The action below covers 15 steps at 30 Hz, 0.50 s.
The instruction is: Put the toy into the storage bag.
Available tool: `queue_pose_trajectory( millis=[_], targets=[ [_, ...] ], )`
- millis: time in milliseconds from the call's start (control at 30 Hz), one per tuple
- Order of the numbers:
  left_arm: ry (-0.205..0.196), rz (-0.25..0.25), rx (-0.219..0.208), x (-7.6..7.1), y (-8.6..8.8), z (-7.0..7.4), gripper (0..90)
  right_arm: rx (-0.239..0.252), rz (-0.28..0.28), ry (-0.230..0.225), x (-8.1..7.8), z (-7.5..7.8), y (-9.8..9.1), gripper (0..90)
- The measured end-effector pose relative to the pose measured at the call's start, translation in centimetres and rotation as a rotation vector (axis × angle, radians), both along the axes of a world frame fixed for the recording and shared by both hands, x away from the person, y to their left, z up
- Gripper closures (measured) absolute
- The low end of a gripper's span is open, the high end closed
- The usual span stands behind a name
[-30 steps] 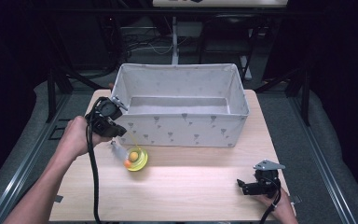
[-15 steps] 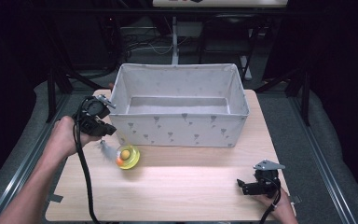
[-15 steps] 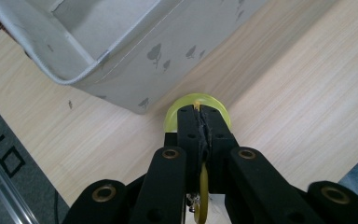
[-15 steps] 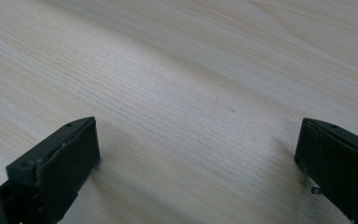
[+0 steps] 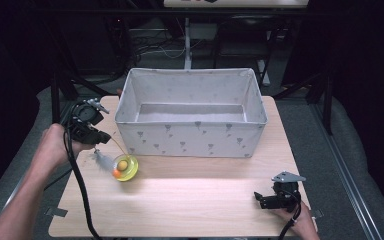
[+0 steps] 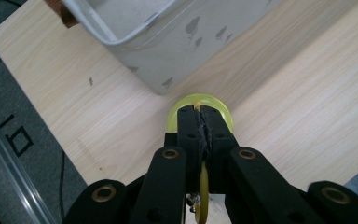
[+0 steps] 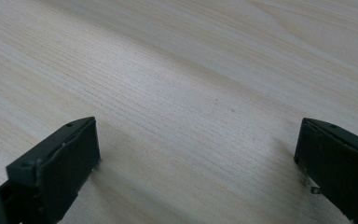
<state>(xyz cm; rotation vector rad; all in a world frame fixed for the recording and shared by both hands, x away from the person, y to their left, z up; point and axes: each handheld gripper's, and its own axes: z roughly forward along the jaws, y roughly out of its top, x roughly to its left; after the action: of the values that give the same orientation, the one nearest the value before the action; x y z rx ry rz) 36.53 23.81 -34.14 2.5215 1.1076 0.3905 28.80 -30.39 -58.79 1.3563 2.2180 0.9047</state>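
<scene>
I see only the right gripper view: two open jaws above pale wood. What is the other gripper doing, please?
Observer: The left gripper is shut on the thin stem of a yellow toy that has an orange ball and a feather.
Operator: Where is this toy?
Observer: At the left part of the table, just in front of the left front corner of a grey fabric box.
Operator: And where is my gripper from that box?
Observer: The right gripper is at the near right corner of the table, well apart from the box, with its jaws pointing left across the wood.
</scene>
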Motion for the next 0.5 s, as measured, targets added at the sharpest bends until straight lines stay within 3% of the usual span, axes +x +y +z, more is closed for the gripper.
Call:
queue_pose_trajectory(
  millis=[500],
  targets=[
    [0.002, 0.080, 0.028, 1.3, 2.6, 0.6, 88.1, 0.001, 0.000, -0.002, 0.0, 0.0, 0.0, 0.0]
  ],
)
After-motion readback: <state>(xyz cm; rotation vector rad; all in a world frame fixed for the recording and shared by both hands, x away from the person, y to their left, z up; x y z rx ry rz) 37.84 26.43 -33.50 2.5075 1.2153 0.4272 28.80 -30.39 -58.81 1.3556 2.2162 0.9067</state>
